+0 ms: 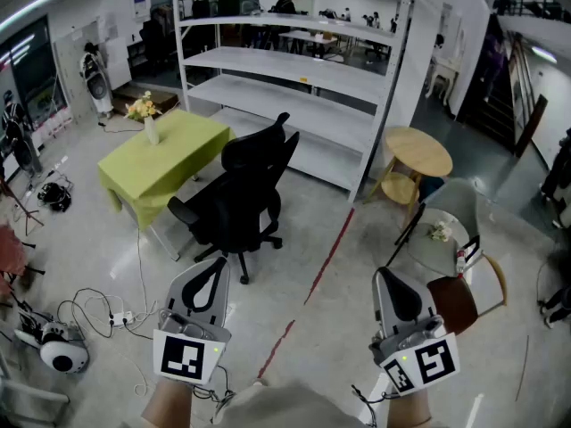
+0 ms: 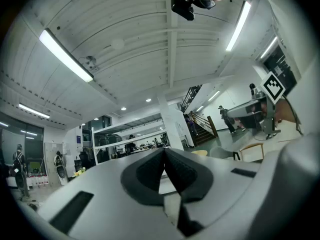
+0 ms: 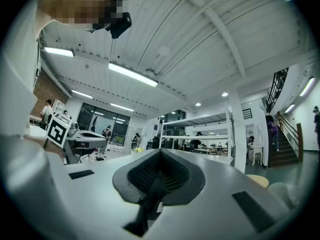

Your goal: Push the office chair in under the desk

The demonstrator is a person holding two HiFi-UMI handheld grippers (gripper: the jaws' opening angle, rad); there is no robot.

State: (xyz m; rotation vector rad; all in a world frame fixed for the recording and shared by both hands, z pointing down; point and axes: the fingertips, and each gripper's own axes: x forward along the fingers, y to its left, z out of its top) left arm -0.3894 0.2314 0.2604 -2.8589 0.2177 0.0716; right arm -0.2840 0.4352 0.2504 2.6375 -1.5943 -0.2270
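Head view: the biggest thing in the room is the white shelving unit (image 1: 294, 78), its bare shelves running across the back. In front of it to the left stands the desk (image 1: 165, 154), draped in a yellow-green cloth. The black office chair (image 1: 241, 199) stands just beside the desk's right-hand edge, with its whole seat out from under the top and its tall backrest on the side toward the shelving. Over to the right is a round wooden table (image 1: 417, 152), well apart from the chair. A red line (image 1: 308, 292) runs along the floor between the chair and that table.

Down at the near edge the person holds both tools up. The left gripper (image 1: 218, 264) points toward the chair, whose wheeled base shows just past its tip, though nothing is touching. The right gripper (image 1: 385, 279) sits farther right, across the red line from the chair.

In the left gripper view the left gripper (image 2: 164, 156) is clenched tight with nothing in it, tilted up at the ceiling lights. The right gripper view shows the right gripper (image 3: 160, 156) likewise pressed closed and empty.

Smallest of all, a vase of flowers (image 1: 150, 123) stands on the desk's far end.
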